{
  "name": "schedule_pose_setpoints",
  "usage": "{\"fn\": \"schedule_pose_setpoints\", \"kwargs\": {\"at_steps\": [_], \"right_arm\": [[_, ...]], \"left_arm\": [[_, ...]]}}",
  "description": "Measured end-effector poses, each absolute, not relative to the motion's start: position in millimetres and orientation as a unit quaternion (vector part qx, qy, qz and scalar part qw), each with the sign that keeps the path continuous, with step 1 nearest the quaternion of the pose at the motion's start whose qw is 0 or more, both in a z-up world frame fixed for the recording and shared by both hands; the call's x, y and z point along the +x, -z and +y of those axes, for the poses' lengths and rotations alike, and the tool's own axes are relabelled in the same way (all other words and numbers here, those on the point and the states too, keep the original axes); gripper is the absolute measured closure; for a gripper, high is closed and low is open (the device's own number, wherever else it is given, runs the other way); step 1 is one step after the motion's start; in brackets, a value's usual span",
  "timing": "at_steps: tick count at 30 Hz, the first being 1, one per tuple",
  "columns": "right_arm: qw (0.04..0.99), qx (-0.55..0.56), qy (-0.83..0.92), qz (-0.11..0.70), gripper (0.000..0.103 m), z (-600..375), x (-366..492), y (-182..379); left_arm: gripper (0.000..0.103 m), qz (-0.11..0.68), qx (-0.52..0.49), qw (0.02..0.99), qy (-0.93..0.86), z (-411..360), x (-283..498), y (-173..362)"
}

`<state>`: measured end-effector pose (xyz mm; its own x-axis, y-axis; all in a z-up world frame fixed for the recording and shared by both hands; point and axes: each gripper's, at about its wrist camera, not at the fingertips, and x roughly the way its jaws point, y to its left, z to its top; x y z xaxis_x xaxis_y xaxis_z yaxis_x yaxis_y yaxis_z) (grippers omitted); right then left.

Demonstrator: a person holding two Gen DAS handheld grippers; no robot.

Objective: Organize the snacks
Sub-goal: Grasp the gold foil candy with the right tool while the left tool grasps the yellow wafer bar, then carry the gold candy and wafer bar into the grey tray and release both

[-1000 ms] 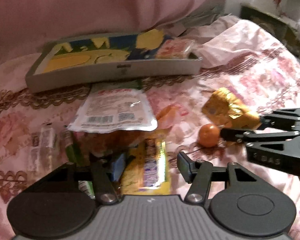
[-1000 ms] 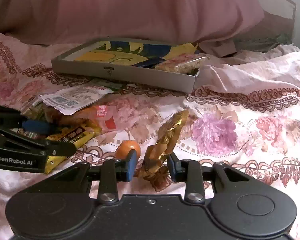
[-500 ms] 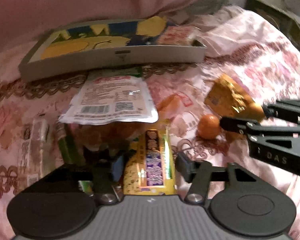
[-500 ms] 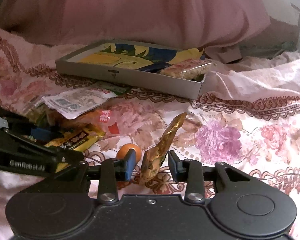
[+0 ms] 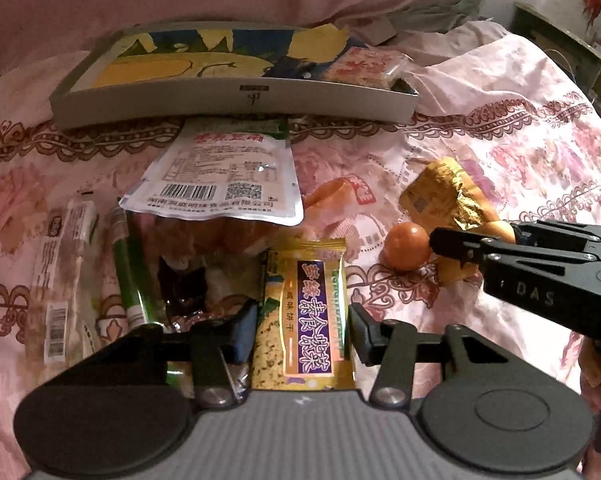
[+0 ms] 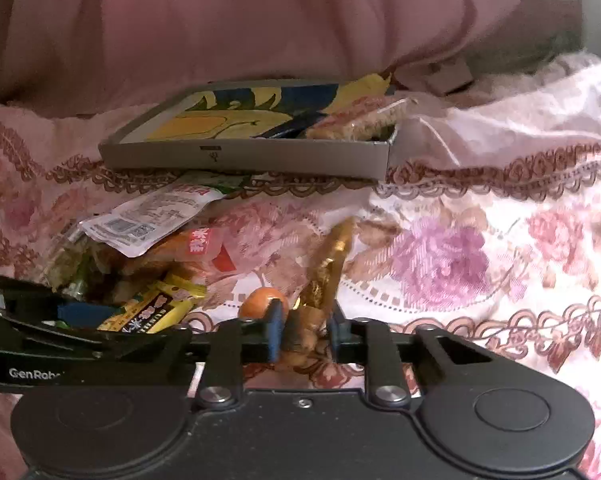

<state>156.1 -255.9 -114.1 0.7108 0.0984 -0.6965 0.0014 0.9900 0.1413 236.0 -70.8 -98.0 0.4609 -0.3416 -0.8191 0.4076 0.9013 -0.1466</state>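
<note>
Right gripper (image 6: 302, 334) closing on gold wrapper (image 6: 326, 268) — contents hidden; left gripper (image 5: 302, 330) straddles yellow packet (image 5: 304, 312), contact unclear.

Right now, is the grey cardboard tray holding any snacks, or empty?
Not empty: the grey cardboard tray holds one clear-wrapped reddish snack pack in its right corner; the remaining printed floor shows bare.

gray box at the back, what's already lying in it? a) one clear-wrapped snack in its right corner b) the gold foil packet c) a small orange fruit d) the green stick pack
a: the gray box holds only a clear-wrapped snack at its right end, while the other snacks lie on the floral bedspread in front of it.
</note>
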Motion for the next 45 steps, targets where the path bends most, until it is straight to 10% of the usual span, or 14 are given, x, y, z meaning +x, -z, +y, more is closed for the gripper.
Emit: {"fn": "schedule_pose_setpoints", "kwargs": {"at_steps": [45], "right_arm": [[0.979,0.037,-0.065,0.191,0.084,-272.6,203.4,40.8]], "left_arm": [[0.051,0.296,-0.073,0.933,0.191,-67.4,293.5,-18.2]]}}
